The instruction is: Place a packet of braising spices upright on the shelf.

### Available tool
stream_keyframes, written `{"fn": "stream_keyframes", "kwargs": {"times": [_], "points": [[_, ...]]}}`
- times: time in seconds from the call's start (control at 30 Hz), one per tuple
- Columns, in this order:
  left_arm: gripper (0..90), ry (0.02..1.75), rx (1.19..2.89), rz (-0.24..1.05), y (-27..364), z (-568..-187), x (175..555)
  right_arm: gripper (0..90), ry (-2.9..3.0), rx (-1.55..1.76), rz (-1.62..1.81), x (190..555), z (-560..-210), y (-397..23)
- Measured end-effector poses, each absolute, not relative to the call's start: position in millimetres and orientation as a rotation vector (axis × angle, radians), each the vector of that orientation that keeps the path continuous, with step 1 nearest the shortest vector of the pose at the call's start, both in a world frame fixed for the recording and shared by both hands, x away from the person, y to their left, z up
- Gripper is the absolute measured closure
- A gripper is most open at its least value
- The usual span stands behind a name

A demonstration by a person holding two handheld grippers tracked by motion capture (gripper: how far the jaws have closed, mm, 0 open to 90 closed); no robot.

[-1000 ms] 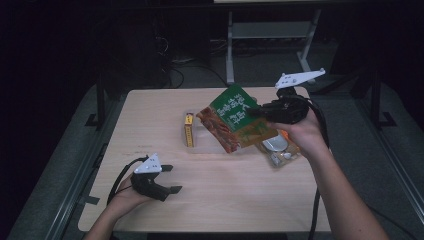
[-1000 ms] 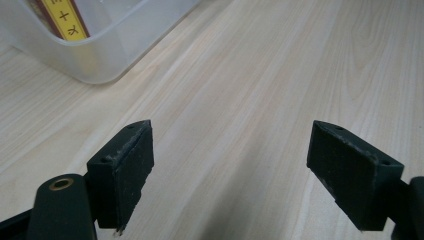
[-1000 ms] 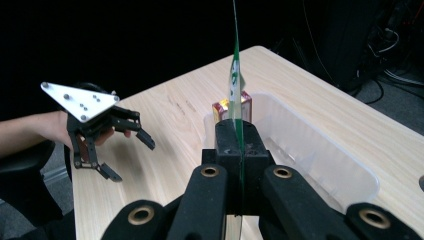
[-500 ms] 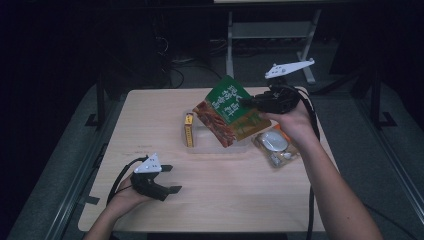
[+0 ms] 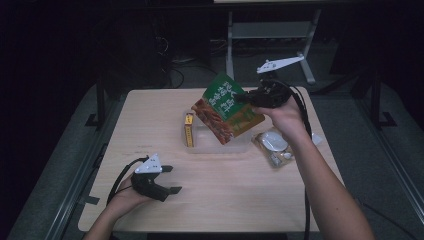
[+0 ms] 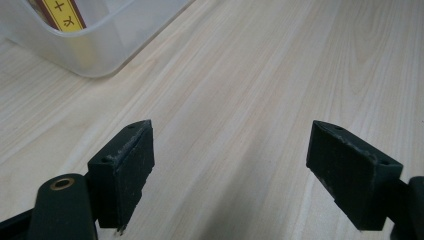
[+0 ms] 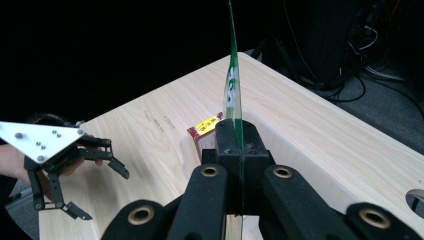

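Observation:
My right gripper (image 5: 243, 97) is shut on the edge of a green and orange snack packet (image 5: 226, 109), which hangs tilted over a clear plastic tub (image 5: 235, 146) at the table's middle. In the right gripper view the packet (image 7: 233, 85) stands edge-on between the closed jaws of the right gripper (image 7: 239, 134). A slim yellow box (image 5: 188, 130) stands at the tub's left end. My left gripper (image 5: 174, 179) rests open on the table near the front left. In its own view the left gripper (image 6: 230, 137) has bare wood between wide-apart jaws.
A clear bag of pale items (image 5: 274, 145) lies on the table right of the tub, under my right forearm. The tub's corner (image 6: 95, 55) sits ahead and left of the left gripper. Cables and a metal stand (image 5: 270, 30) lie on the dark floor beyond the table.
My right gripper has carried the packet left and slightly up, from beside the clear bag to over the tub. The left gripper has stayed put.

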State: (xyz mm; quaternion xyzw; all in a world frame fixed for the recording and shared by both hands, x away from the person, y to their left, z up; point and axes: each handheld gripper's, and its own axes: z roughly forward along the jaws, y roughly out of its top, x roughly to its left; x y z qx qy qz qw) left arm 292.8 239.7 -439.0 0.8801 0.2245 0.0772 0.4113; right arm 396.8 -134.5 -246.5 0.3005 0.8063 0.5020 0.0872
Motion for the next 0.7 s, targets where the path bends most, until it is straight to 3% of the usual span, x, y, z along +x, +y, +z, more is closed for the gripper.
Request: {"fn": "stream_keyframes", "kwargs": {"times": [0.7], "points": [[18.7, 0.552, 2.229, 0.187, 238, -440, 293, 90.0, 2.395, 1.018, 1.386, 415, -261, -118]]}}
